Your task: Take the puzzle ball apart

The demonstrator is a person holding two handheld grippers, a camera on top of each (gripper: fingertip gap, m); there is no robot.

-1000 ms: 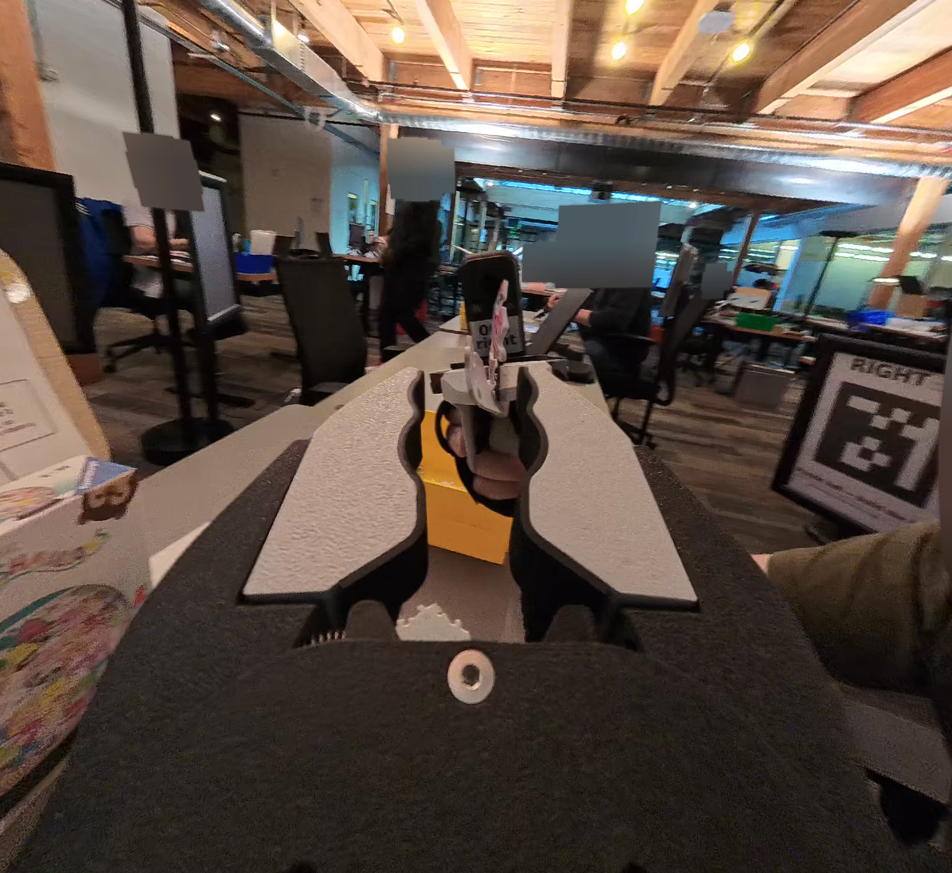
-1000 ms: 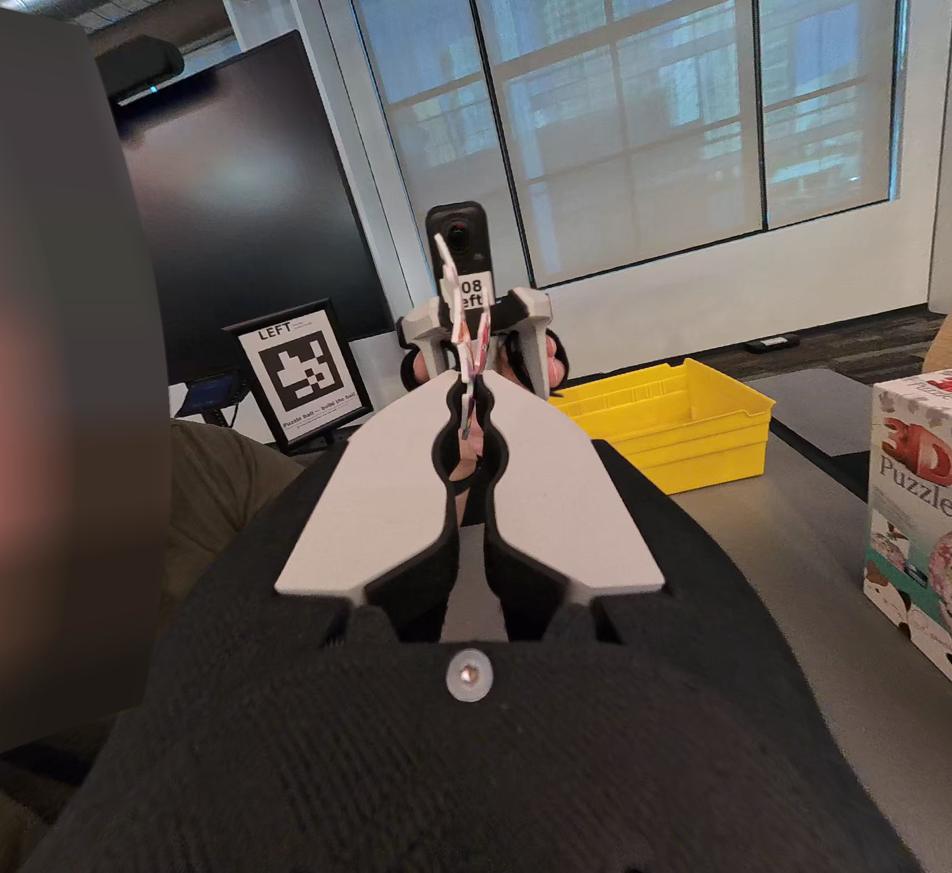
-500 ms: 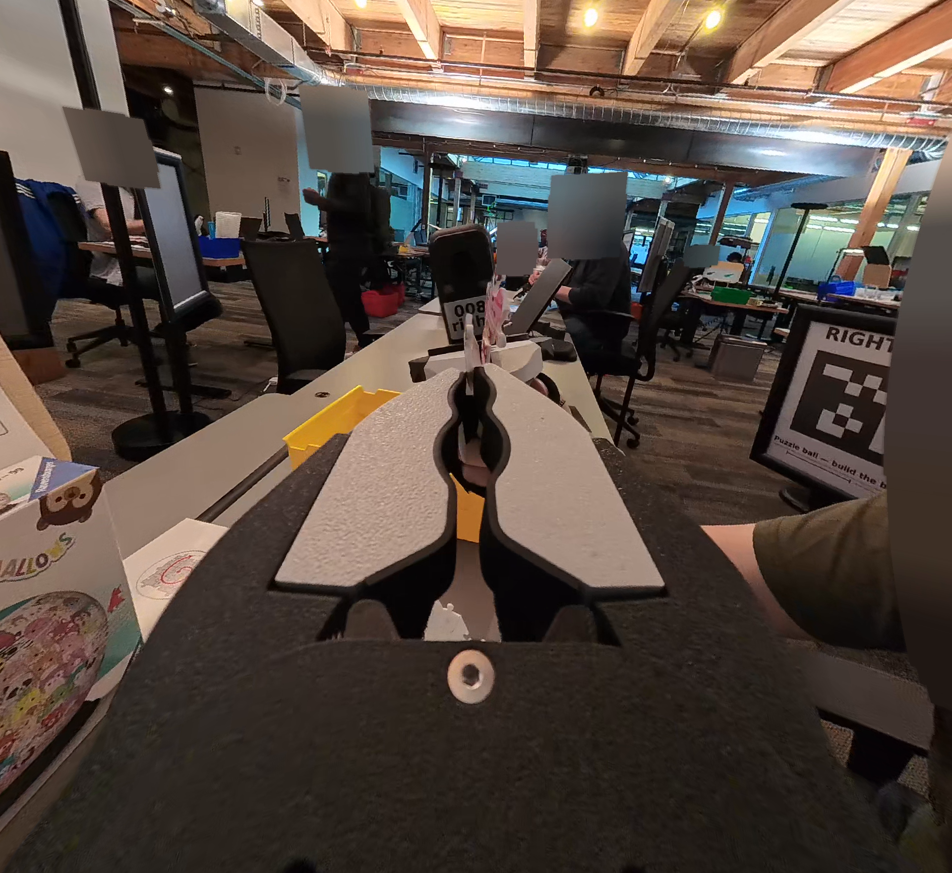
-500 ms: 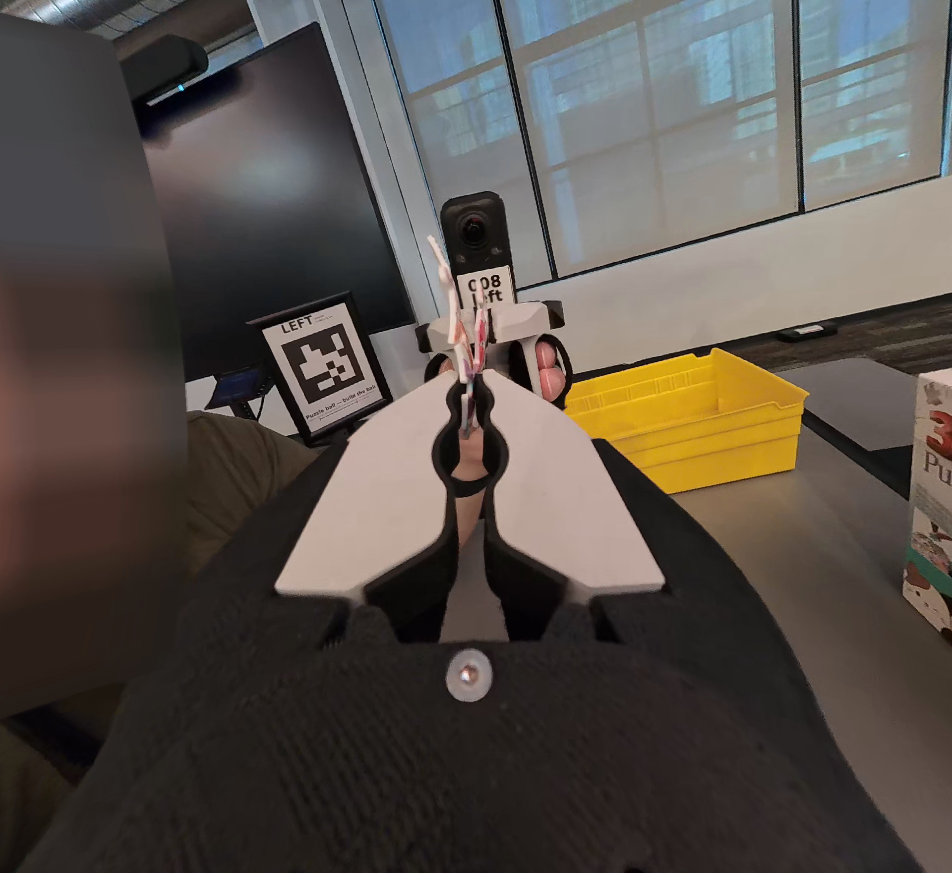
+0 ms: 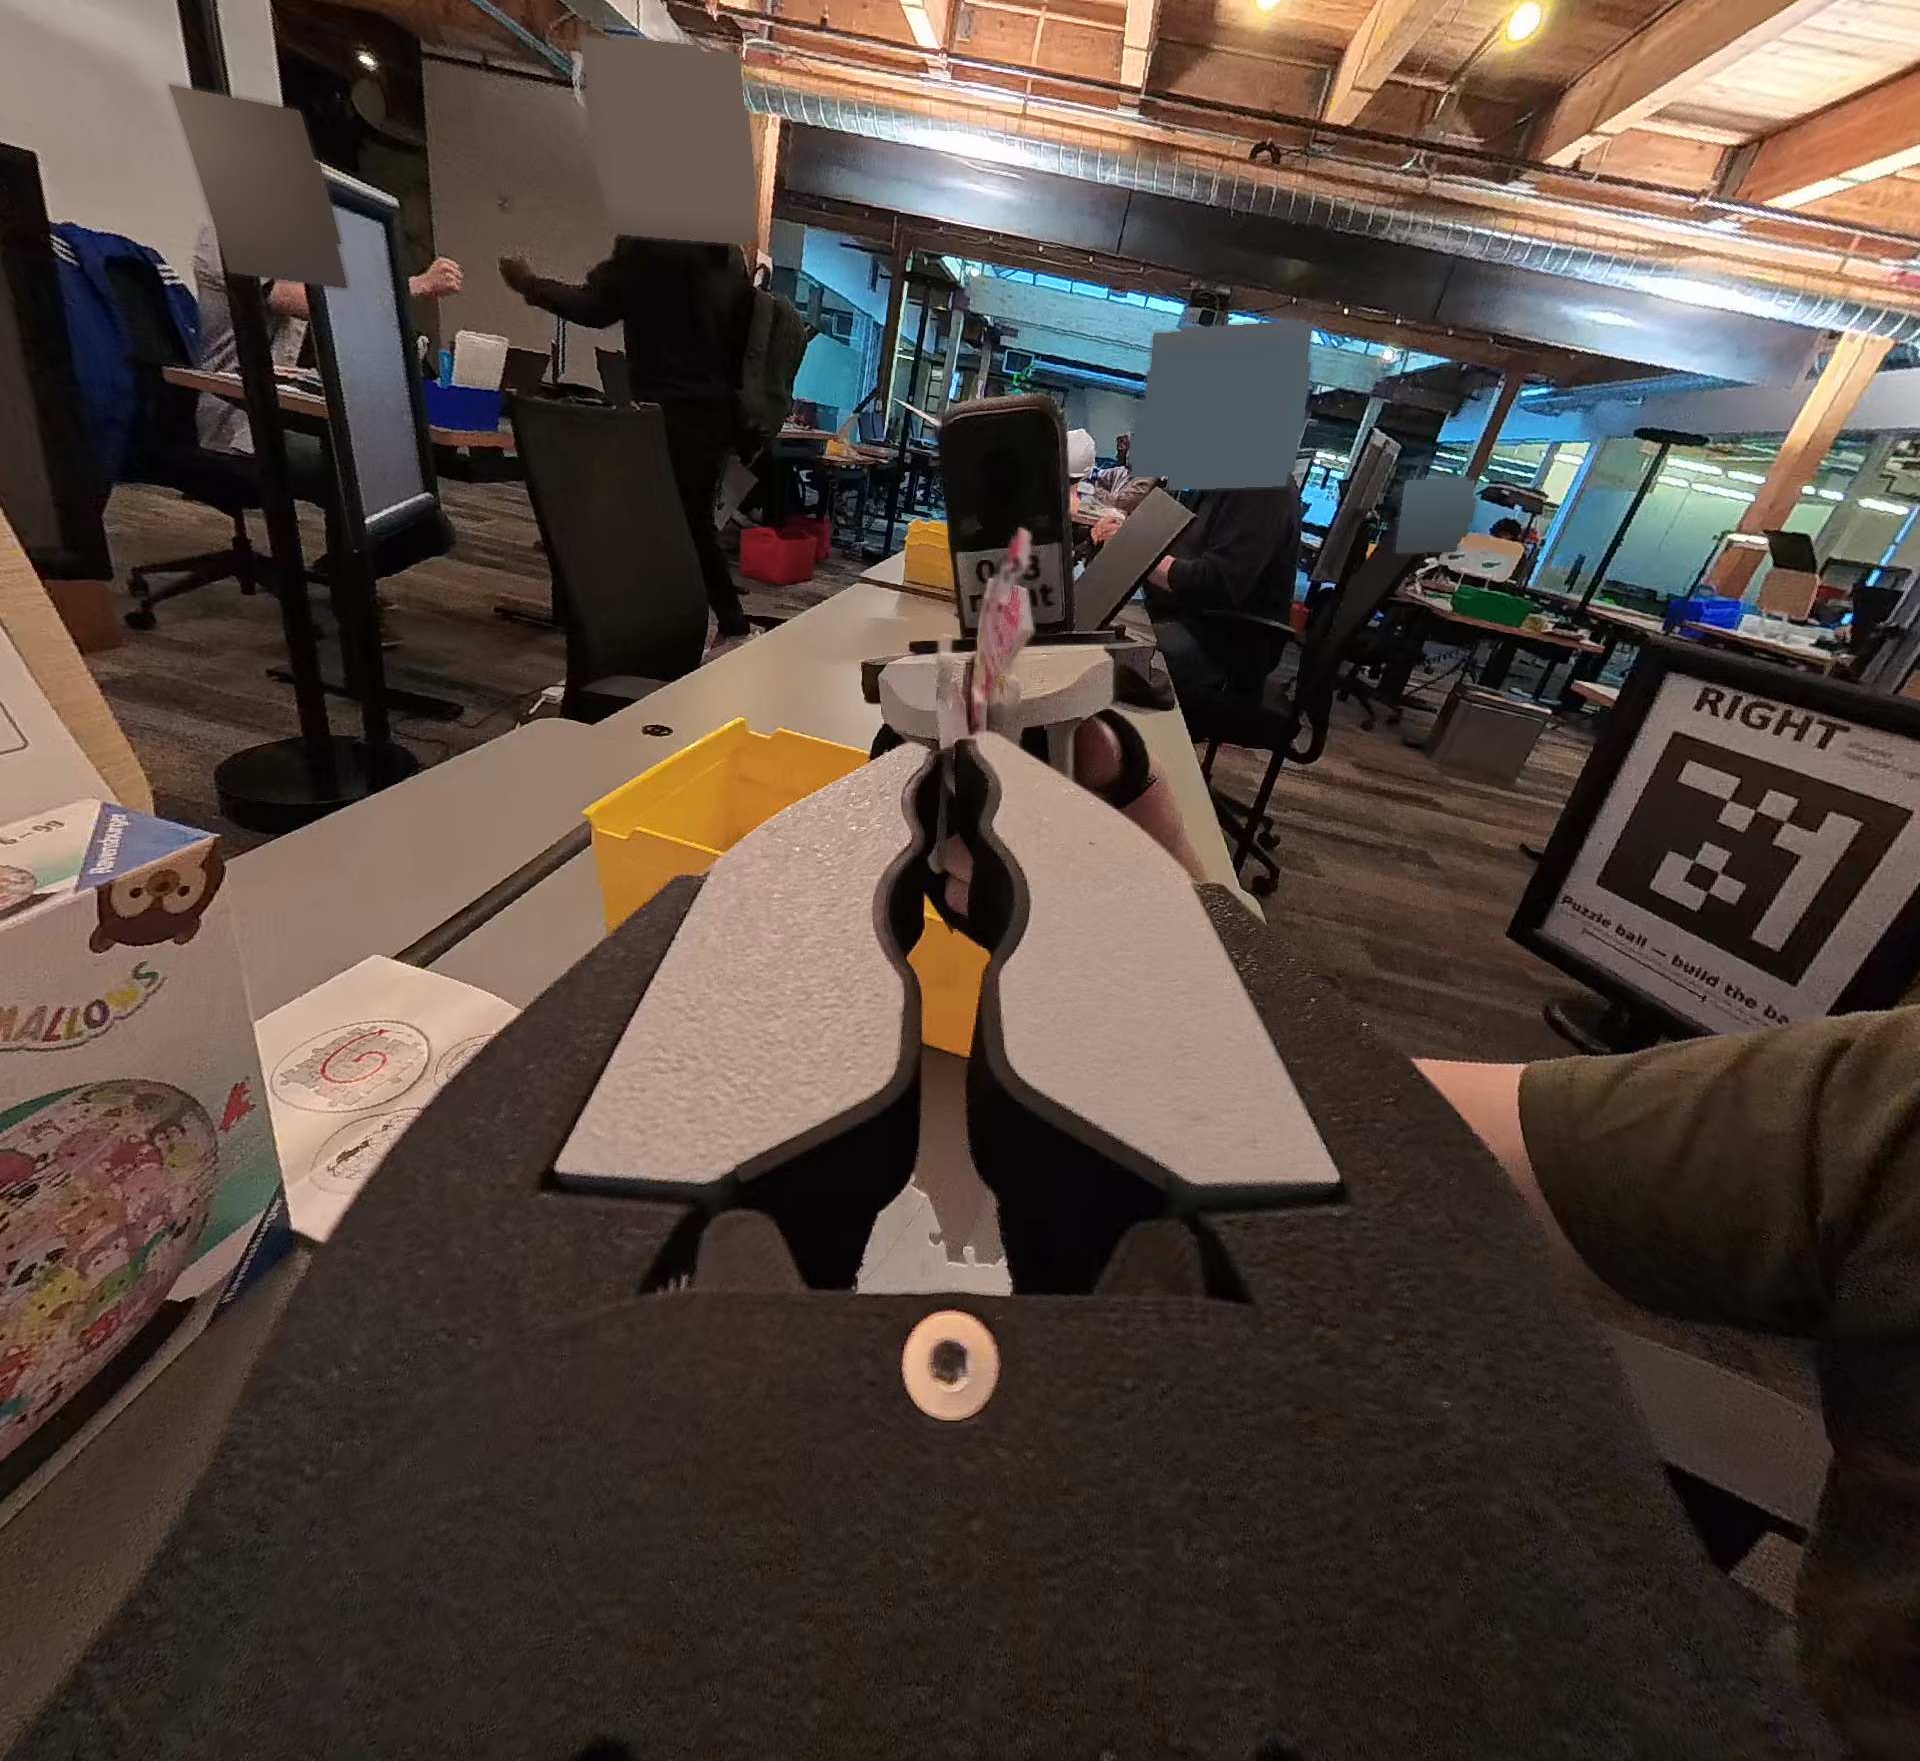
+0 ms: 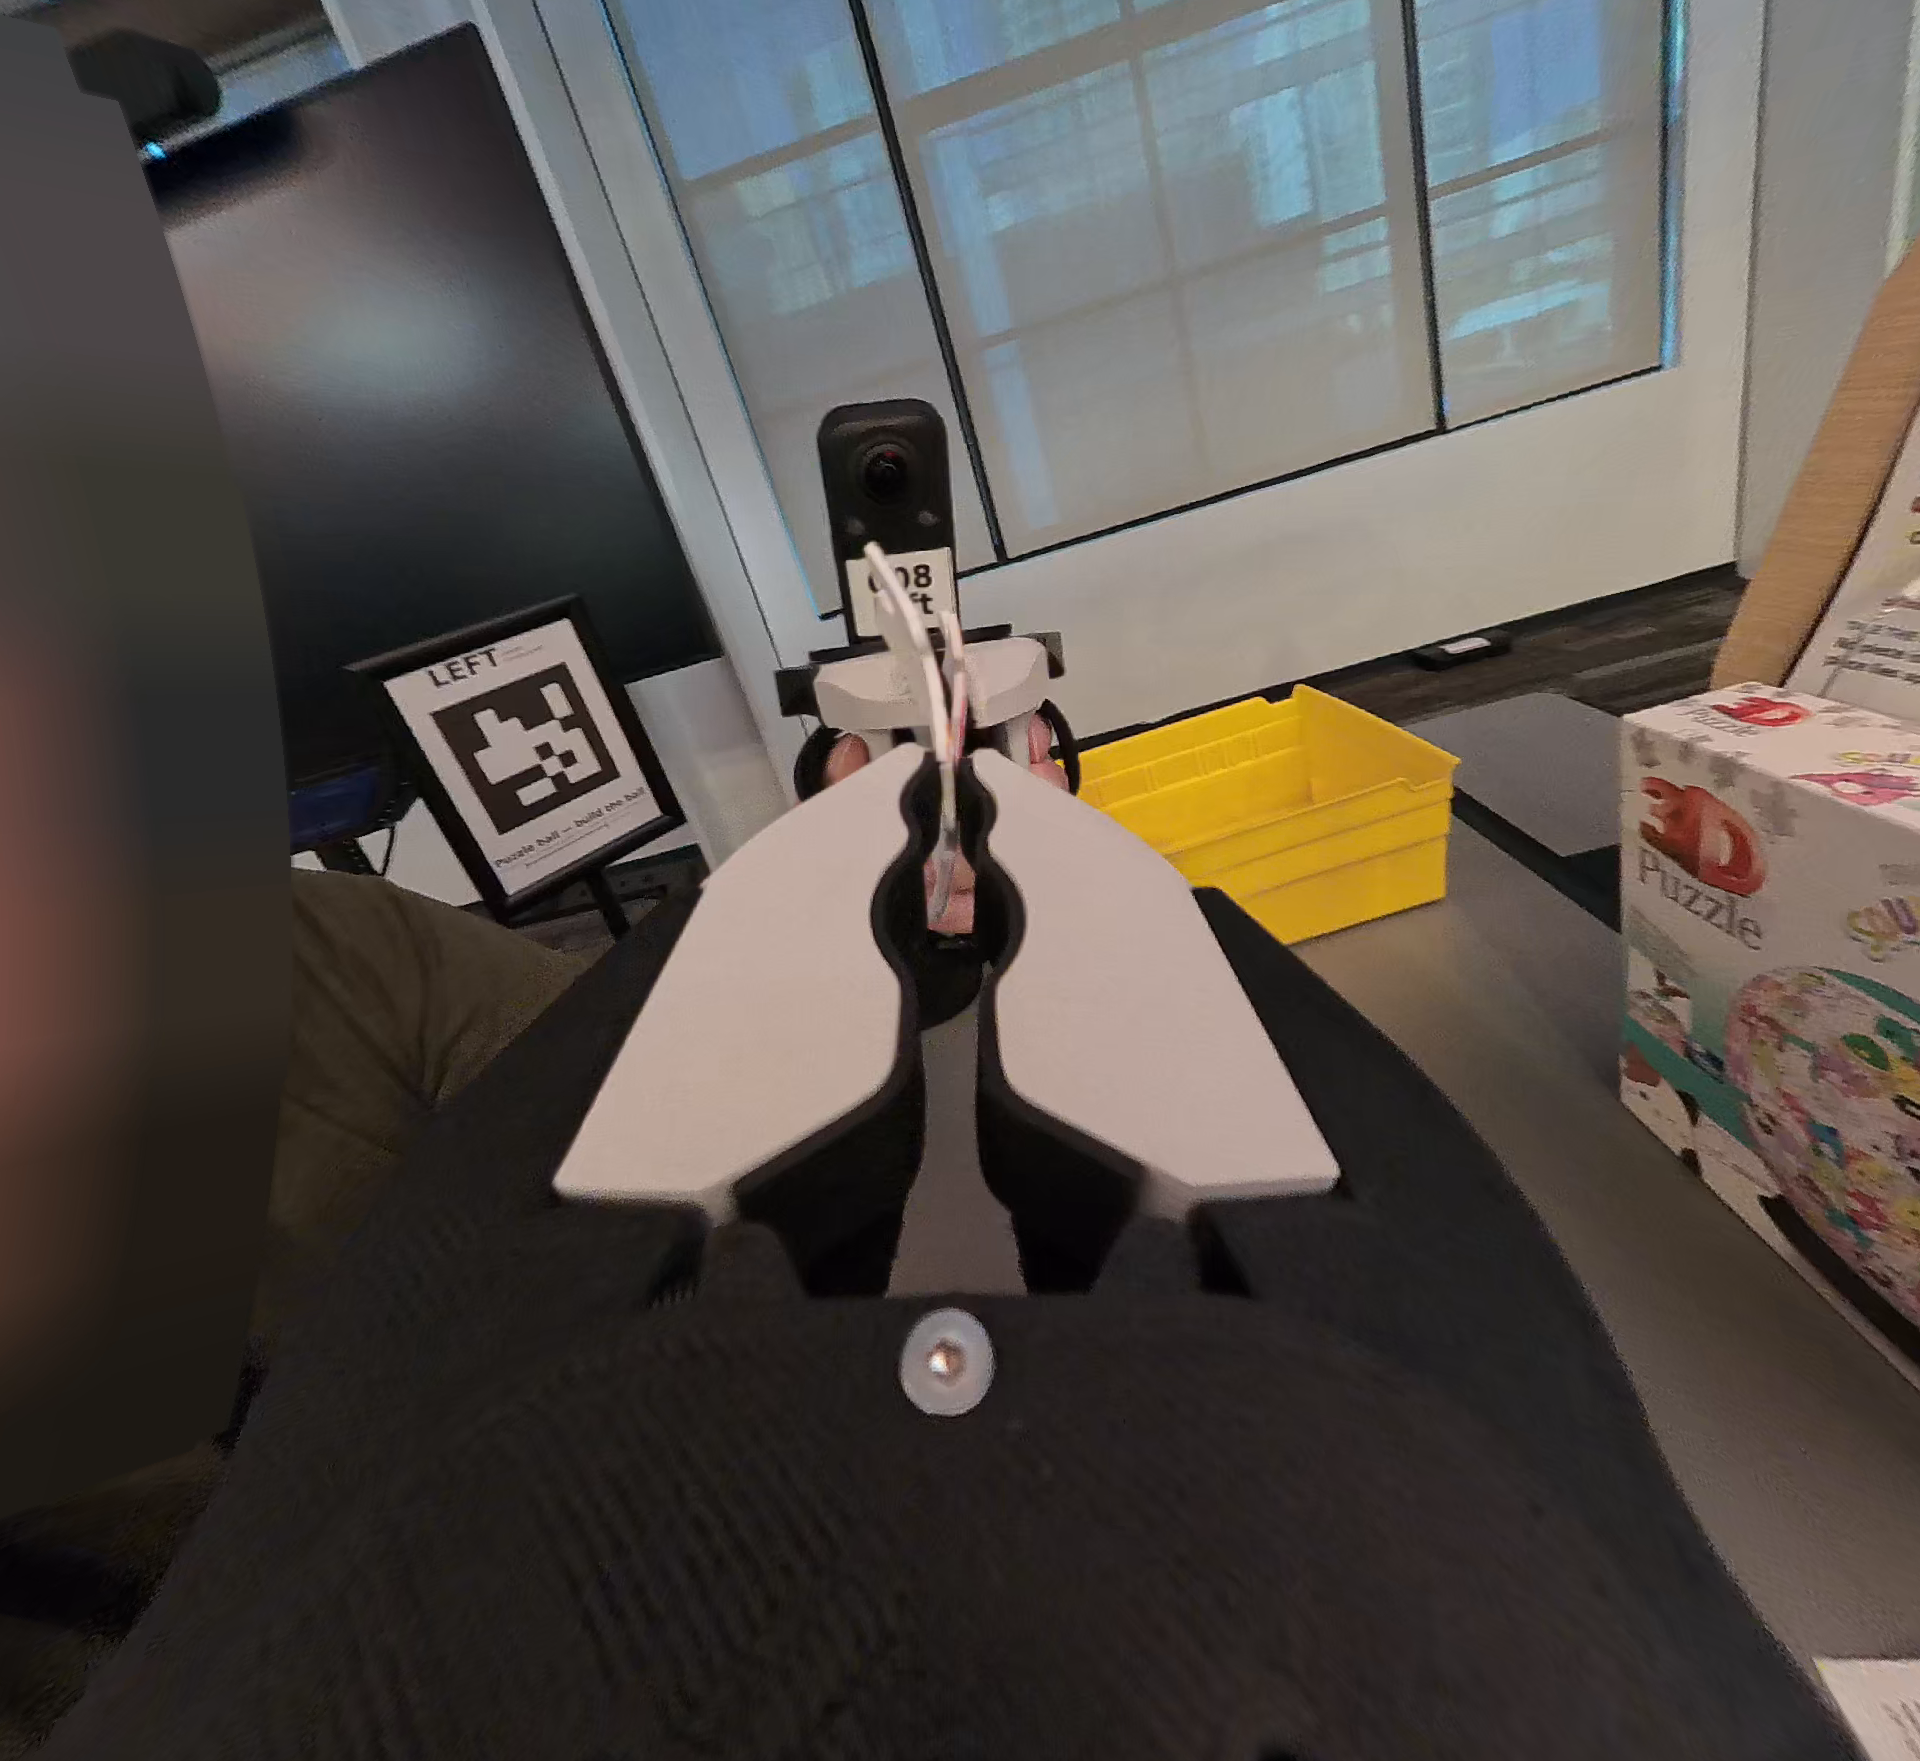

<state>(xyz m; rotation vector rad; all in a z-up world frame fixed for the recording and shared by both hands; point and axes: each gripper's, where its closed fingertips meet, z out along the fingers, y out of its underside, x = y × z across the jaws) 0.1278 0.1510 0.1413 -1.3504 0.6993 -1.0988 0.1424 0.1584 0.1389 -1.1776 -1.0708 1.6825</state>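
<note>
Both grippers, left gripper [image 5: 958, 755] and right gripper [image 6: 951, 761], clamped on puzzle pieces [image 5: 992, 641]; grey table [image 5: 416, 838], yellow bin [image 6: 1309, 807], timber-ceiling office.

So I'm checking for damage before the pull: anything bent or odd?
Yes: the puzzle pieces pinched between both hand-held grippers, left and right, look bowed, their top edges splaying apart. No tear shows.
</note>
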